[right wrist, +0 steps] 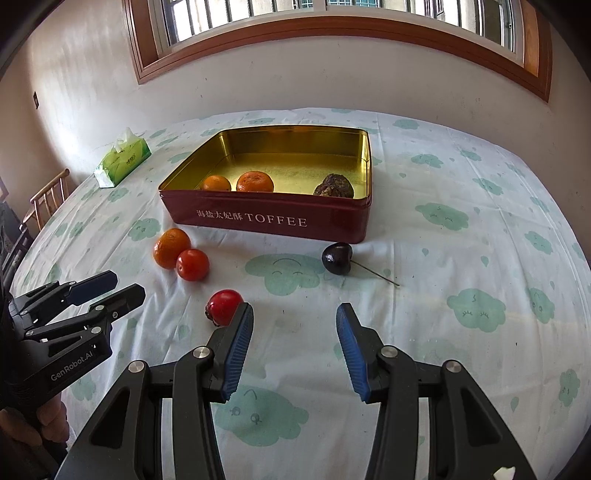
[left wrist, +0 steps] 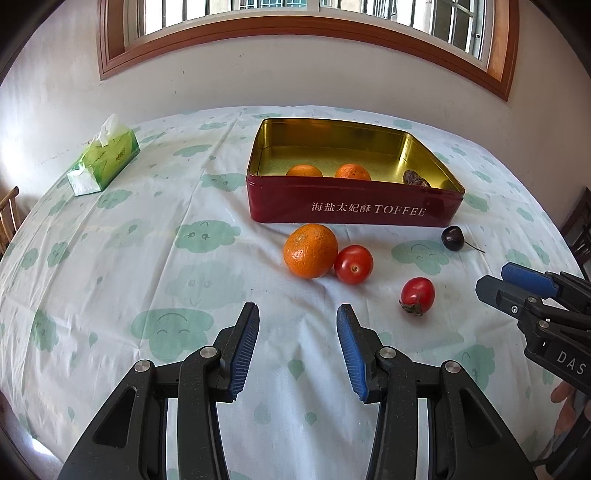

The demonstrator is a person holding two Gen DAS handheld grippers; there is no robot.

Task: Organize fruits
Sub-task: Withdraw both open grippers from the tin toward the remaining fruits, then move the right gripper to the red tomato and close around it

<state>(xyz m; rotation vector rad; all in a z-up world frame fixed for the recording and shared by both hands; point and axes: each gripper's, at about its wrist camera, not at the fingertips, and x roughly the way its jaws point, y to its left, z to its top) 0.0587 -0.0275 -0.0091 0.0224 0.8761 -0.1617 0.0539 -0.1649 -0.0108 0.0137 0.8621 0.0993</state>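
A green tissue box (left wrist: 104, 160) lies on the cloud-print tablecloth (left wrist: 110, 258), a white tissue sticking up from its top. A wood-framed window (left wrist: 295, 33) is set in the wall beyond the box. A wooden chair (right wrist: 48, 199) stands near the box, off the cloth's edge.

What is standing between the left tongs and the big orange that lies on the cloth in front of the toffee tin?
Nothing visible. The left tongs are open and empty, and only bare tablecloth lies between them and the orange. A tomato touches the orange on its right side, beside the path.
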